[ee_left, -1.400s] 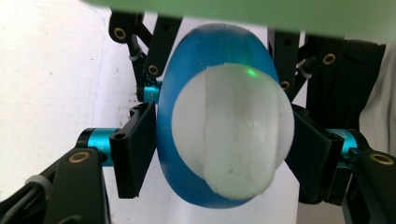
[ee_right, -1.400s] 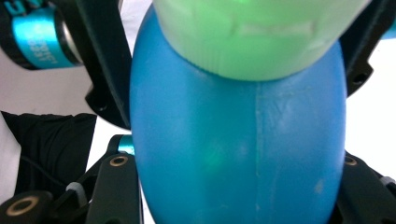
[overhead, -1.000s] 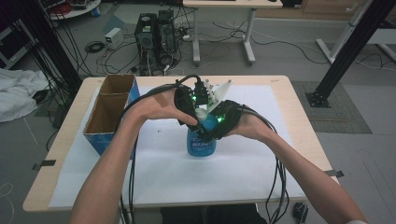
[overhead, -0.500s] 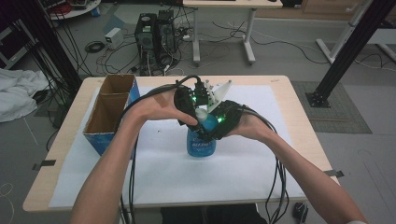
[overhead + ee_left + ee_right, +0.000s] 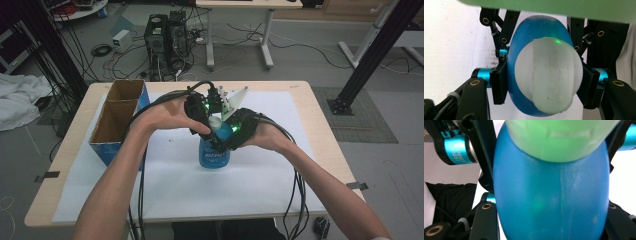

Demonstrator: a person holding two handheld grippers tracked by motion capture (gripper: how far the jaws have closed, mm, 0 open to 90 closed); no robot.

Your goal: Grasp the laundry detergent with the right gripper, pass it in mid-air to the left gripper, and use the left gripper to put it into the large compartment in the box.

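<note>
The blue bottle [image 5: 214, 150] stands upright near the middle of the worktop [image 5: 300, 165], on the white paper sheet [image 5: 165, 180], with both tools clustered at its top. The left gripper [image 5: 209, 125] sits over the white cap [image 5: 549, 75], and in the left gripper view its fingers [image 5: 499, 85] press in on either side of the cap and the bottle's shoulder, so they are holding the cap. The right gripper [image 5: 225, 142] comes in from the other side, and its own view shows its fingers [image 5: 485, 160] closed against the blue body just under the cap, steadying it. This looks like a cap being twisted off, and the risks follow from that. The cap is rounded and smooth, so the left fingers could slide around it instead of turning it. The bottle wall looks soft; if the right grip squeezes too hard, liquid could well up as the cap loosens. A sideways pull from either hand could tip the bottle or drag it across the paper towards the cardboard box [image 5: 117, 120] at the left. The trailing cables [image 5: 295, 195] could also snag a forearm mid-turn.
</note>
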